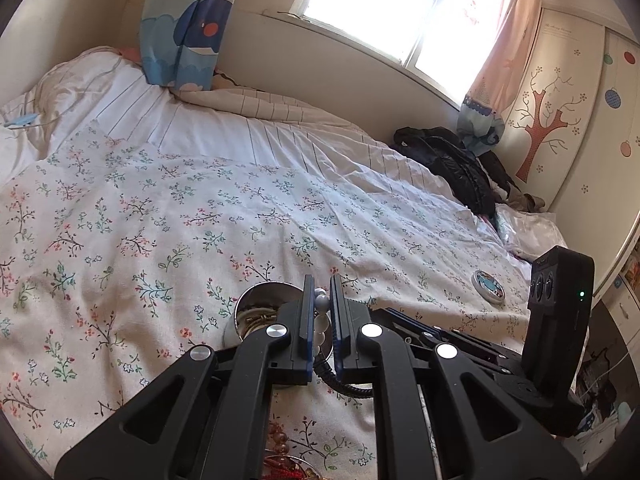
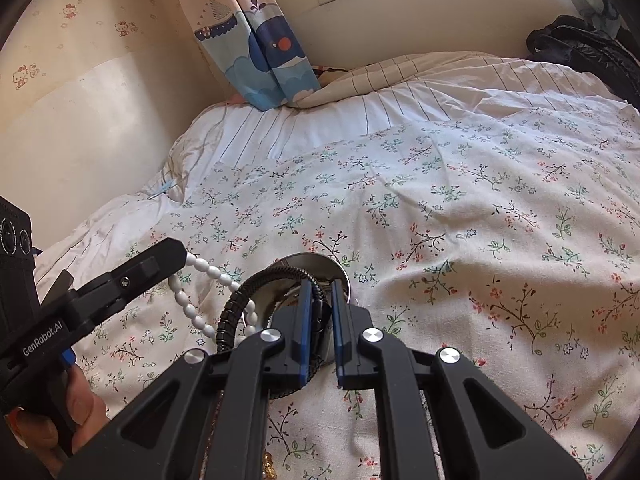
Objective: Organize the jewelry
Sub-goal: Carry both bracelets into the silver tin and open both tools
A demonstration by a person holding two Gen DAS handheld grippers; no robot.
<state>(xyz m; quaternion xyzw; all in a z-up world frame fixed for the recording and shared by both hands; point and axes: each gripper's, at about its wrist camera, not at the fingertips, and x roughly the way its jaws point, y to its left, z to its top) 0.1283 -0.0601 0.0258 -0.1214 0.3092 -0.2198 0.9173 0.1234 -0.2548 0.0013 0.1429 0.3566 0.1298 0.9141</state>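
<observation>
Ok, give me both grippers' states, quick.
Left gripper: shut on the white bead necklace.
Right gripper: shut on the black bracelet, over the metal cup.

A bed [image 1: 200, 208] under a floral quilt [image 2: 460, 220] carries everything. A steel cup [image 1: 256, 308] lies on it just beyond the fingers. Farther right of the fingers lies a round tin [image 1: 487, 285]. At the far right edge, a black jacket [image 1: 452, 160] is heaped. Red beads [image 1: 280, 440] lie under the fingers.
</observation>
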